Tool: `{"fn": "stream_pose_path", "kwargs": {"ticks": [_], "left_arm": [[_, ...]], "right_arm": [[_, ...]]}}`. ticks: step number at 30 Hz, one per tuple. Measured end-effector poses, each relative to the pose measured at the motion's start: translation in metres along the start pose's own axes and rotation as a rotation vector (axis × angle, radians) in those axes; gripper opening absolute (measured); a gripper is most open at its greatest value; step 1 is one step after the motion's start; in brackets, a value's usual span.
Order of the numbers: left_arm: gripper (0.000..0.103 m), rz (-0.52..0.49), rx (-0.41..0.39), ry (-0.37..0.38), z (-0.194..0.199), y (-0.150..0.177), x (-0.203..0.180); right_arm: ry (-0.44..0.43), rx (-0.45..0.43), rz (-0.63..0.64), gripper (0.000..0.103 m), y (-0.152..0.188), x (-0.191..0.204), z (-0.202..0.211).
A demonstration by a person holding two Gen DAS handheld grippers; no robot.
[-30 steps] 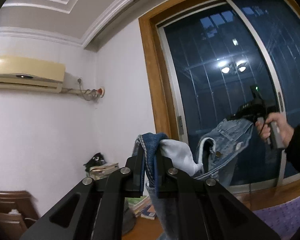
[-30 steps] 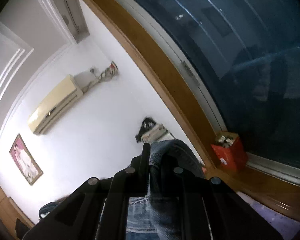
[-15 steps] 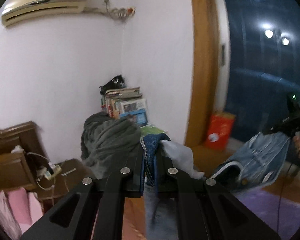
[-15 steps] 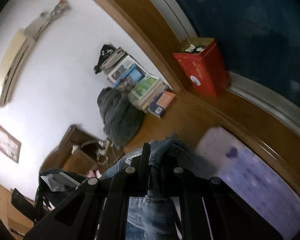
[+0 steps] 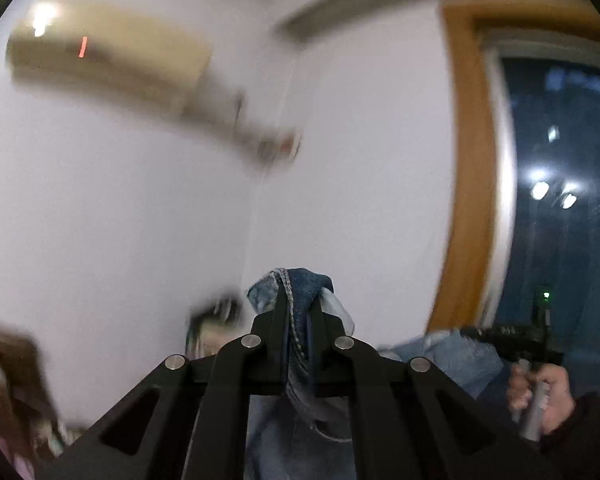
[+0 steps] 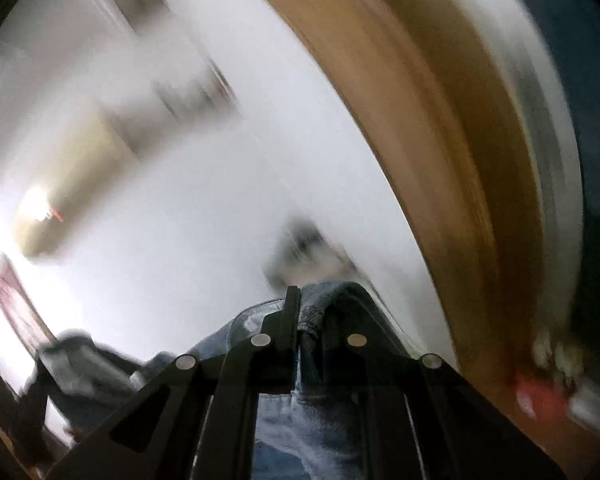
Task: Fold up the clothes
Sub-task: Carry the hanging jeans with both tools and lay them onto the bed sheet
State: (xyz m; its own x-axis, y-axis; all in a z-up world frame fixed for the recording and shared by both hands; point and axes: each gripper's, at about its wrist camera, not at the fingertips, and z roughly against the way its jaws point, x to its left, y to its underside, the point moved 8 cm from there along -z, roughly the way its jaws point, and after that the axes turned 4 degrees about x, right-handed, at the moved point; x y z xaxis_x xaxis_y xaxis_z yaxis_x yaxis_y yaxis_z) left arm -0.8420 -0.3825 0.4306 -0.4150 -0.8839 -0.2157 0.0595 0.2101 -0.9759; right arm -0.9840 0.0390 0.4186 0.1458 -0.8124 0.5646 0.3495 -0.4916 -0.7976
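Two grippers are in our hands, and both are clamped on the same pair of jeans [image 5: 300,364], which hangs in the air between them. Our left gripper [image 5: 298,312] pinches a fold of dark denim with a stitched seam, the cloth bunching above its fingertips and draping down below them, with a pale lining showing just beside the right finger. Our right gripper [image 6: 310,312] bites another fold of the jeans, lighter blue cloth falling beneath it. From the left camera we see our right hand [image 5: 540,396] low on the right, wrapped around the handle of that second gripper, with light blue denim spread just left of it. A wooden window frame [image 5: 466,184] rises above that hand, dark glass to its right showing reflected lamps. Left of the frame stands a white wall, and high on it a blurred beige air conditioner [image 5: 108,56]. Both views are smeared by motion.
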Motion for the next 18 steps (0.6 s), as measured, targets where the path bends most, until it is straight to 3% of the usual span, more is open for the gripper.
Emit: {"fn": "stream_pose_path", "kwargs": {"ticks": [1, 3, 6, 9, 18], "left_arm": [[0.005, -0.018, -0.054, 0.007, 0.020, -0.026, -0.007], [0.006, -0.074, -0.155, -0.005, 0.057, -0.062, -0.020], [0.006, -0.140, -0.227, -0.010, 0.096, -0.074, -0.034], [0.006, -0.168, -0.227, 0.005, 0.117, -0.063, -0.047], [0.006, -0.216, -0.225, 0.024, 0.182, -0.001, -0.084]], "right_arm": [[-0.048, -0.081, 0.005, 0.007, -0.032, 0.023, 0.026], [-0.066, -0.178, 0.069, 0.007, -0.067, 0.053, 0.066], [-0.123, -0.206, 0.109, 0.007, -0.085, 0.073, 0.108], [-0.174, -0.212, 0.106, 0.007, -0.083, 0.074, 0.136], [-0.157, -0.139, 0.114, 0.007, -0.040, 0.059, 0.196]]}}
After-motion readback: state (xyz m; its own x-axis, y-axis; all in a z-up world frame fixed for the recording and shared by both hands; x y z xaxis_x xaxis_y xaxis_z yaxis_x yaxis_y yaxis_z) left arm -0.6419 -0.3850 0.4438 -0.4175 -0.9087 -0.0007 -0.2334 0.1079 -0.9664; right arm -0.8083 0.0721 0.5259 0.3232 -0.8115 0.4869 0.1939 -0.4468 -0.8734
